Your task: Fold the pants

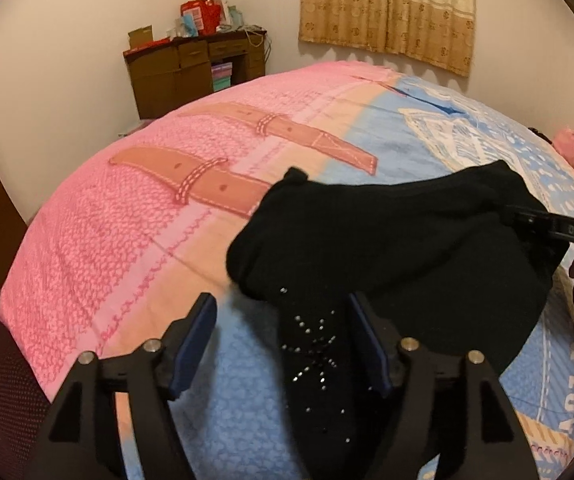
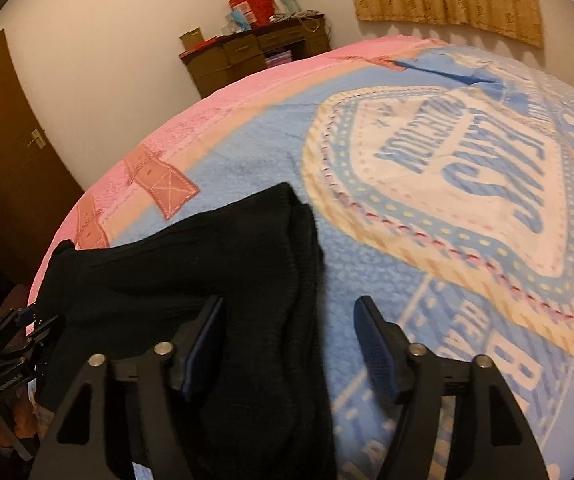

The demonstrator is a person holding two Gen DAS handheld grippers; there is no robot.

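Observation:
Black pants (image 1: 387,248) with small rhinestones lie bunched and partly folded on the bed; they also show in the right wrist view (image 2: 215,264). My left gripper (image 1: 283,332) is open, its jaws either side of the rhinestone part, not clamping it. My right gripper (image 2: 289,336) is open, with the pants' edge between the jaws near the left pad. The right gripper's body (image 1: 559,232) shows at the right of the left wrist view, over the pants. The left gripper (image 2: 15,344) shows at the left edge of the right wrist view.
The bed cover (image 1: 135,216) is pink and blue with printed straps and a badge design (image 2: 467,160). A brown desk (image 1: 195,68) with clutter stands by the far wall. A curtain (image 1: 387,8) hangs at the back. A dark door (image 2: 3,140) is at the left.

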